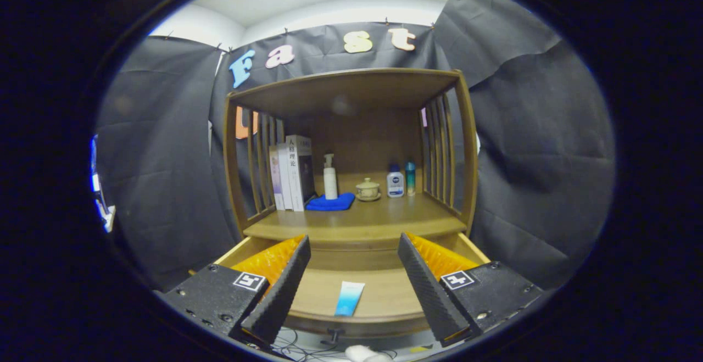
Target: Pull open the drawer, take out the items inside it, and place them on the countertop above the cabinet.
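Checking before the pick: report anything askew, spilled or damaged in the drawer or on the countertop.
Nothing stands out. The drawer is open with a blue tube lying flat between the open fingers; the books and bottles on the countertop stand upright.

Wooden counter (379, 222) carries upright books (291, 172), pump bottle (330, 176) on blue cloth (331, 203), lidded cup (367, 189), two small bottles (401, 179). Open drawer (384, 296) below holds blue-white tube (349, 299).
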The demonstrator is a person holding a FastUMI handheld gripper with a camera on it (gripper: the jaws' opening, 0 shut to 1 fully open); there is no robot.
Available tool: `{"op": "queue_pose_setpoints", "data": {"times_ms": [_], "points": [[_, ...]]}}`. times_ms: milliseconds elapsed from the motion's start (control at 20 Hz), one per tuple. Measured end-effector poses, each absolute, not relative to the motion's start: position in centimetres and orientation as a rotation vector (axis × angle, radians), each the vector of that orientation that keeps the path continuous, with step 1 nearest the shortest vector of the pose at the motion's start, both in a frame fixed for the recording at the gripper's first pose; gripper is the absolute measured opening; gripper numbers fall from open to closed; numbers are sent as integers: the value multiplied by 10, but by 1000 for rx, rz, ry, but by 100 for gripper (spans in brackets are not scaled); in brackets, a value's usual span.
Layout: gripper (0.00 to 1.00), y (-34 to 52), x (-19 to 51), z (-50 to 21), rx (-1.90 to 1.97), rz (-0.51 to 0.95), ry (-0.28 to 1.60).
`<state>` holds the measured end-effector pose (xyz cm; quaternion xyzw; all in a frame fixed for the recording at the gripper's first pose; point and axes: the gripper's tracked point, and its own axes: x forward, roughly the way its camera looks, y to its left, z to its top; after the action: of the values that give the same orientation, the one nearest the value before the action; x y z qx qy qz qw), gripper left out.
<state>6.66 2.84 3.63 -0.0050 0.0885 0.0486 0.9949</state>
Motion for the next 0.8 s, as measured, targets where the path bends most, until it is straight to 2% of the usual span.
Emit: {"op": "queue_pose_setpoints", "data": {"times_ms": [300,550,800], "points": [[100,52,137,29,-34,122,373],[100,63,170,-42,-35,126,674],[100,56,164,-119,-46,83,947]]}}
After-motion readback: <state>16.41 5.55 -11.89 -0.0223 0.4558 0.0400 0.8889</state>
